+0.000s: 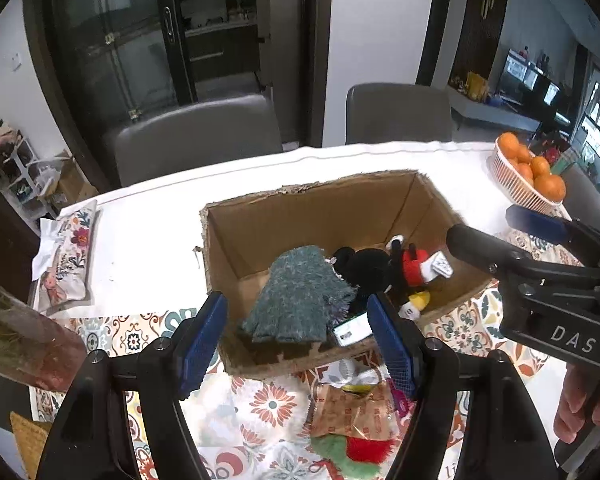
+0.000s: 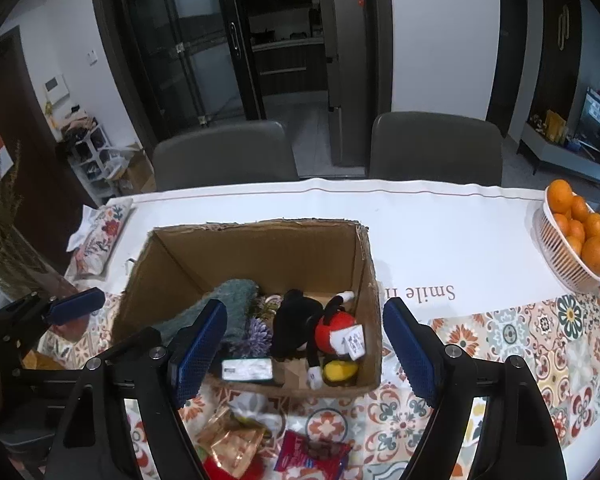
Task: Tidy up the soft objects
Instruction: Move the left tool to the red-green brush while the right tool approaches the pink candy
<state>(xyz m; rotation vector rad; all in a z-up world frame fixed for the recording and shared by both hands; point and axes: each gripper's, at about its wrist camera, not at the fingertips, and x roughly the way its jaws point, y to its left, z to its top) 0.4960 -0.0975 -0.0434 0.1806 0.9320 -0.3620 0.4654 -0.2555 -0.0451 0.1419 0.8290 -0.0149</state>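
Inside one box, one plush mouse

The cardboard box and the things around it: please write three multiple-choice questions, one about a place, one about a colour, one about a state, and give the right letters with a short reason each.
1. Where is the mouse doll?
A. inside the cardboard box
B. on a chair
C. in the fruit basket

2. What colour are the pads on the left gripper and the right gripper?
A. red
B. blue
C. yellow

3. In what state is the right gripper?
A. shut on the doll
B. shut on a cloth
C. open, holding nothing

Answers:
1 A: the doll lies on the box floor beside the teal cloth.
2 B: both views show blue pads.
3 C: its fingers stand wide apart with nothing between them.
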